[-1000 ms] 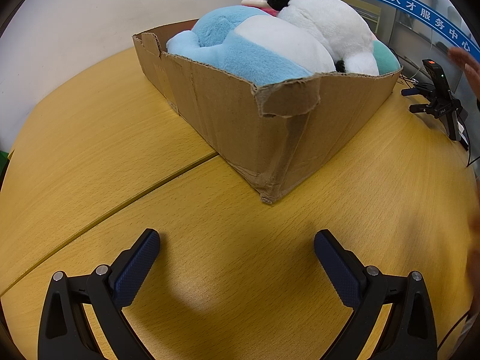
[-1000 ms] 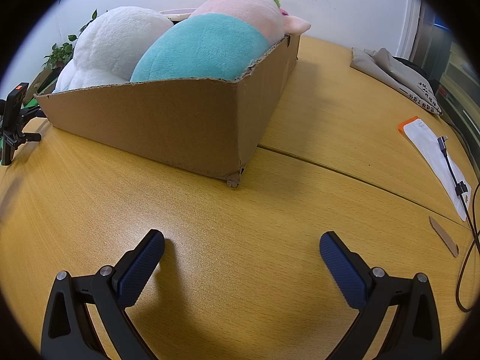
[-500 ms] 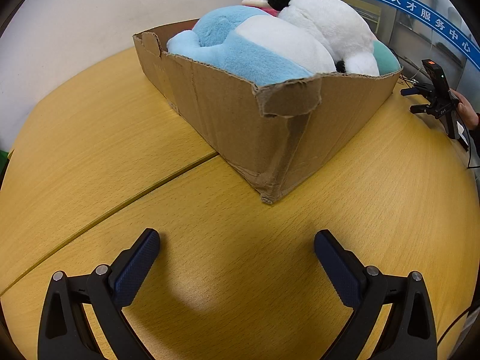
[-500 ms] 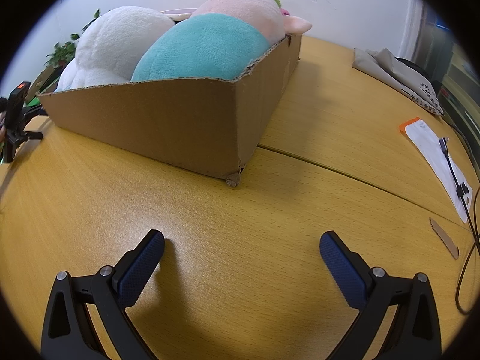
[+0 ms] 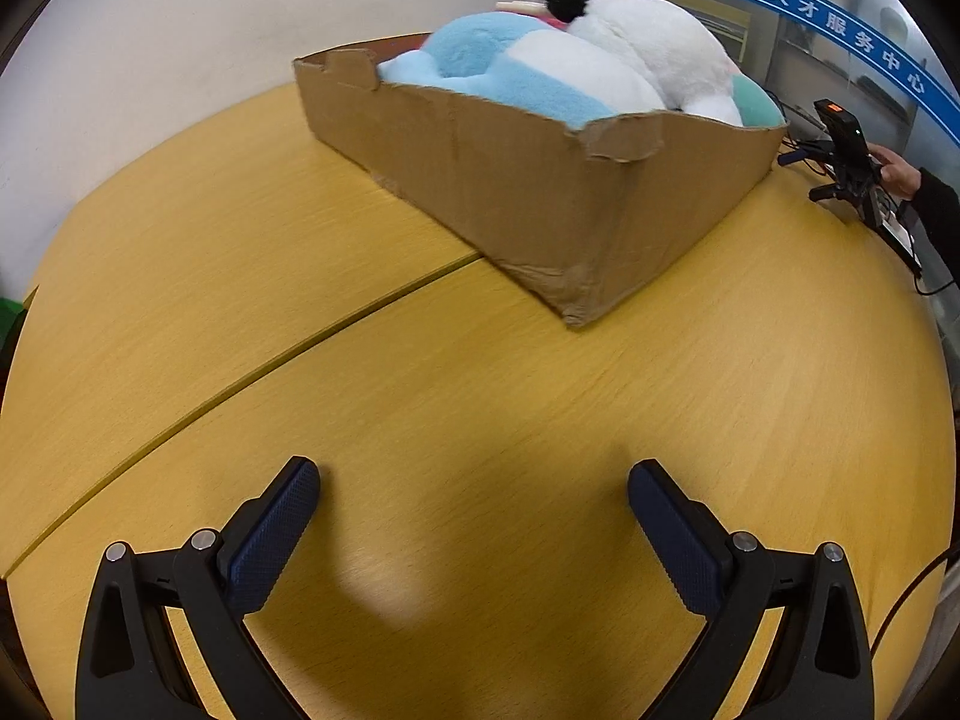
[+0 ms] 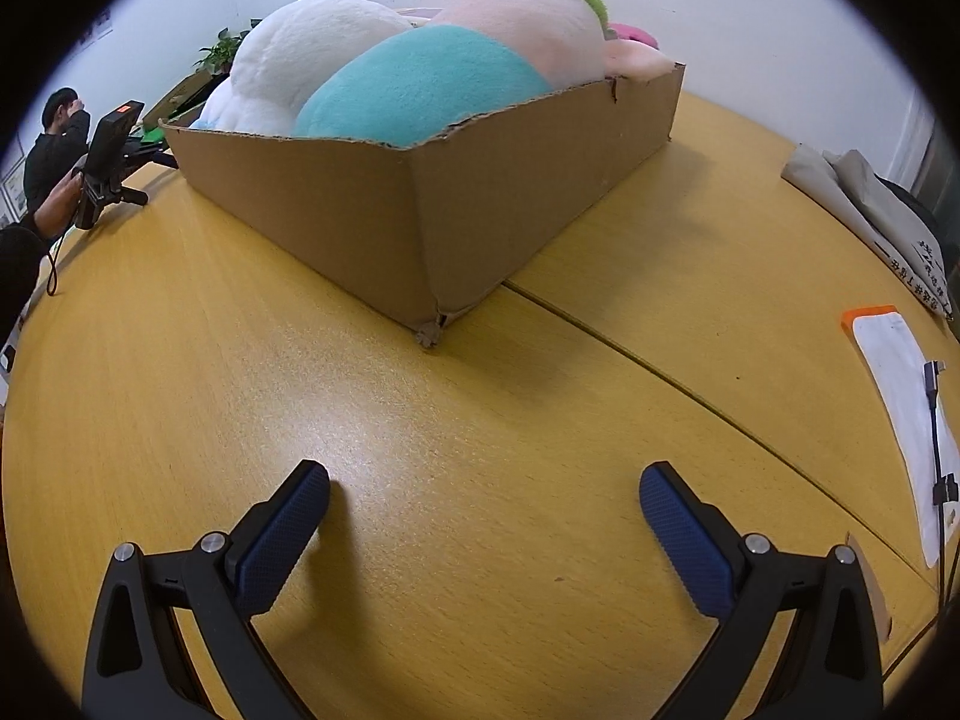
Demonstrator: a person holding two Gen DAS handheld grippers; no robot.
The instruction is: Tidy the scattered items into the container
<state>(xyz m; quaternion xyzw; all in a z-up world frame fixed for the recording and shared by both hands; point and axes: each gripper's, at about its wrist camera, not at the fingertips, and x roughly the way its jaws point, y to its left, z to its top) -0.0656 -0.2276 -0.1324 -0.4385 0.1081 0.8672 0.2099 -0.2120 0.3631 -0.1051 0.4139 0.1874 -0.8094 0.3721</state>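
Cardboard box [image 5: 528, 180], left wrist view: set on the wooden table [image 5: 240, 276], piled above its torn rim with a blue-and-white plush [image 5: 528, 69] and a white plush [image 5: 654, 42]. Left gripper [image 5: 474, 483] spread wide, empty, low over bare tabletop, well short of the box. A person's hand [image 5: 897, 168] steadies a small camera stand [image 5: 846, 150] at far right.

Right wrist view: same box [image 6: 372, 204] from another corner; teal plush [image 6: 420, 81] and pink plush [image 6: 528, 18] heaped inside. Right gripper [image 6: 485, 483] likewise wide and empty. No plush lies loose in view, so the tidying looks finished. A white pouch [image 6: 900, 396] and folded cloth bag [image 6: 864, 210] lie at the table's right edge.
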